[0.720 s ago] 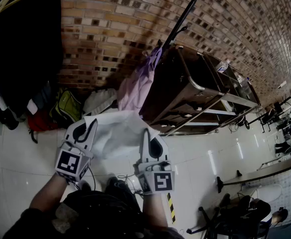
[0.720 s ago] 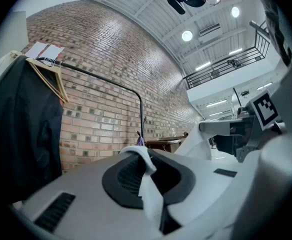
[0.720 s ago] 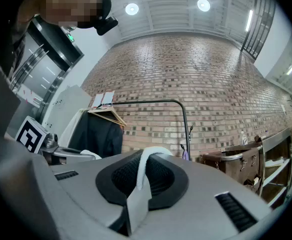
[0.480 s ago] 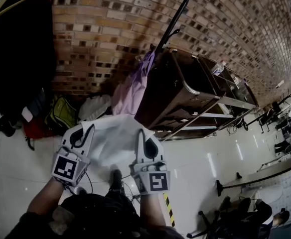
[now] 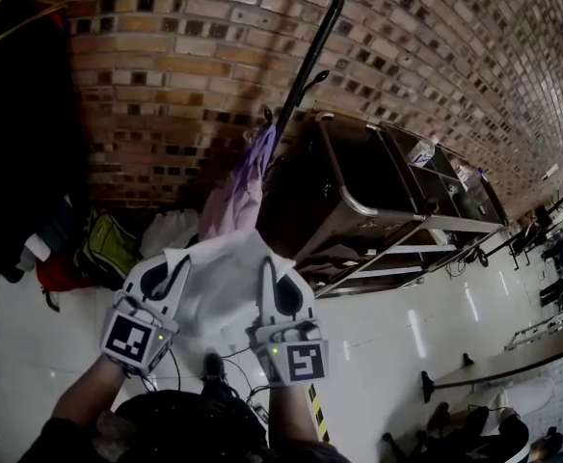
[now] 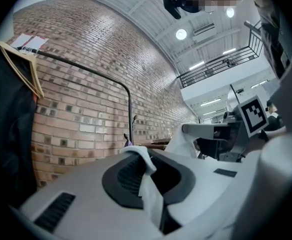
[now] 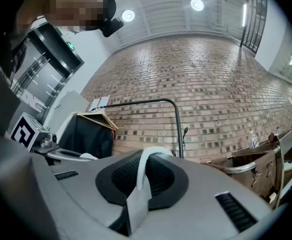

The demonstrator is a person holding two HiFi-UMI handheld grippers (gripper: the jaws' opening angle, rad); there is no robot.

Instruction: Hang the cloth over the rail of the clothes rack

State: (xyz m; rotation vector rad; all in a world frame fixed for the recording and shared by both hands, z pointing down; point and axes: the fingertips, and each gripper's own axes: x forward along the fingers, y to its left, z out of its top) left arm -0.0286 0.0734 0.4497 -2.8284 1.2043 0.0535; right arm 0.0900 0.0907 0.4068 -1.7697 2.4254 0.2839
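We hold the cloth (image 5: 226,287) with both claws. The left gripper (image 5: 173,266) has its jaws nearly together, pinching one edge, and the right gripper (image 5: 274,270) is clamped on the opposite edge. The cloth spans between them, short of the clothes rack (image 5: 306,75) by the brick wall (image 5: 166,66). The head view cuts the rack's rail off at the top, and our grippers hide the cloth's lower part.

Two grippers (image 5: 166,270) (image 5: 280,283), one white cloth (image 5: 222,283), one clothes rack (image 5: 312,56), one purple garment (image 5: 235,196), one green bag (image 5: 103,249)
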